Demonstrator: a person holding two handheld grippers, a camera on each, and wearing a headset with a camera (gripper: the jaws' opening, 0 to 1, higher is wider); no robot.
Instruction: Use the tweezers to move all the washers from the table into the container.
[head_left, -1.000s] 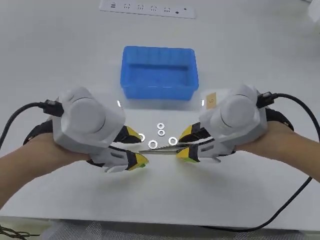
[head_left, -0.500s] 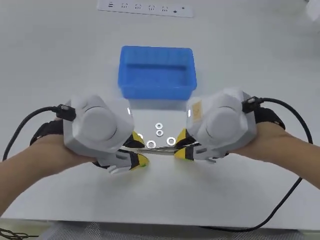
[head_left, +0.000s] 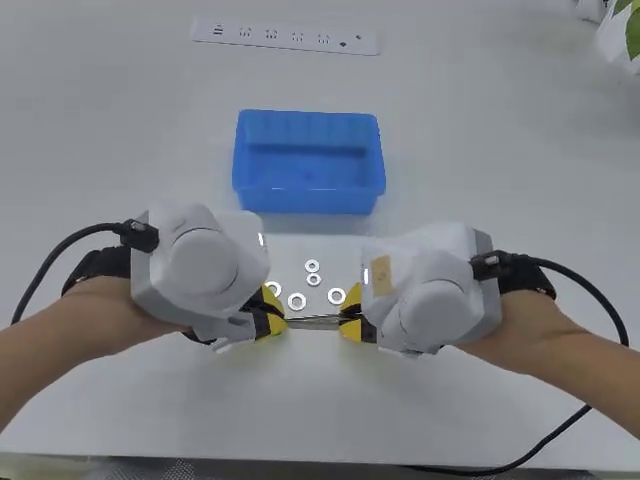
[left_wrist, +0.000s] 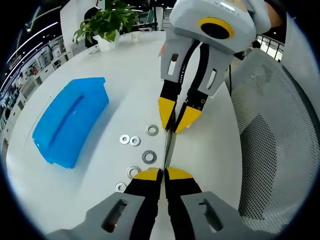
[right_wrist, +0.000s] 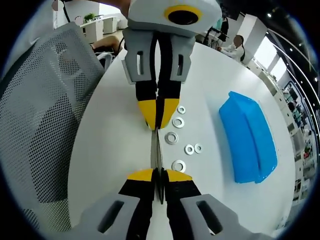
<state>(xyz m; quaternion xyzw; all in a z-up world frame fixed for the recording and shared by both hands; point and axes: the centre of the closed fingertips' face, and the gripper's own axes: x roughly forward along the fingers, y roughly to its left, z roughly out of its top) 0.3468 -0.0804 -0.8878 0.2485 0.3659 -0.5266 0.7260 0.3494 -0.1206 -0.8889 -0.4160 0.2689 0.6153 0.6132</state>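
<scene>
Now the left gripper had closed beside the clamped right gripper, both pinching the tweezers; washers at 12 o'clock remained outside the container.

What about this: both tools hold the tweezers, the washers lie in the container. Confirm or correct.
Wrong: the washers lie on the table, outside the container, per the left gripper view. The left tool and right tool do hold the tweezers.
</scene>
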